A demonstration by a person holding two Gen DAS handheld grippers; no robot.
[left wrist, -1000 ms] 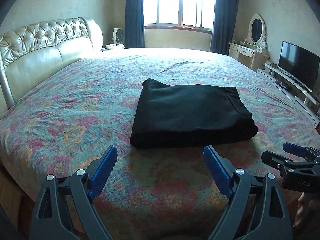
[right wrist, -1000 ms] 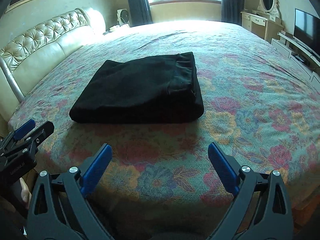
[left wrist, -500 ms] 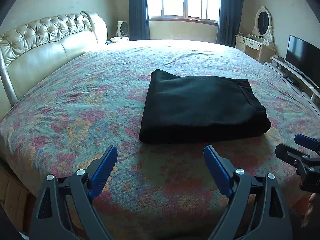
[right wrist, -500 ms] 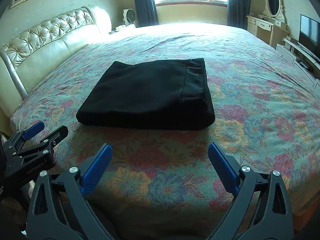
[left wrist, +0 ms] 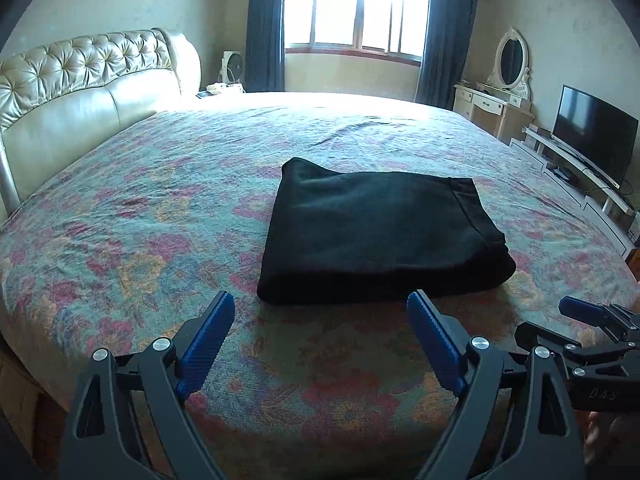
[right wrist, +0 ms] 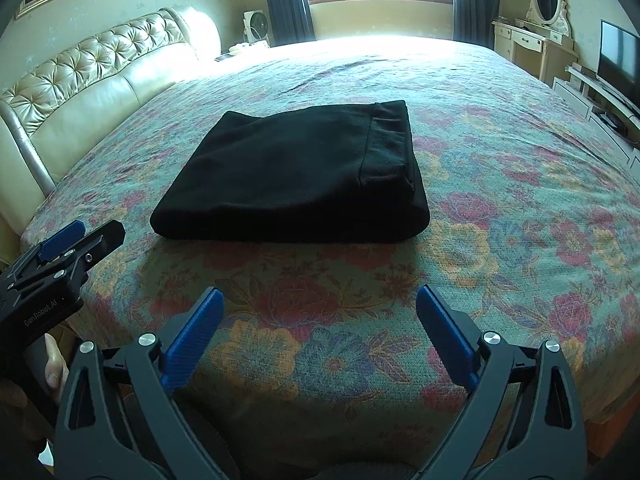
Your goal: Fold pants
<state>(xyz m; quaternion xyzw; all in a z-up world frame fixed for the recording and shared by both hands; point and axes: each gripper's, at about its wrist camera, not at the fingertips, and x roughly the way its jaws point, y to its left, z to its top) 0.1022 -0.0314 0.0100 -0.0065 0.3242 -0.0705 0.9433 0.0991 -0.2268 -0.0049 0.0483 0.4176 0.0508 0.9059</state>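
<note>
Both the left tongs (left wrist: 320, 322) and the right tongs (right wrist: 319, 318) are hanging wide open and empty as before, while the folded black pants (right wrist: 292, 176), lying on the floral bed (right wrist: 500, 216) at twelve o'clock, are sitting slightly farther off than earlier.

White letters "GenRobot.AI" stand on the black side of the left gripper (right wrist: 66, 246) at the lower left of the right wrist view, and pale letters "DAS" stand on the black side of the right gripper (left wrist: 560, 320) at the lower right of the left wrist view.
</note>
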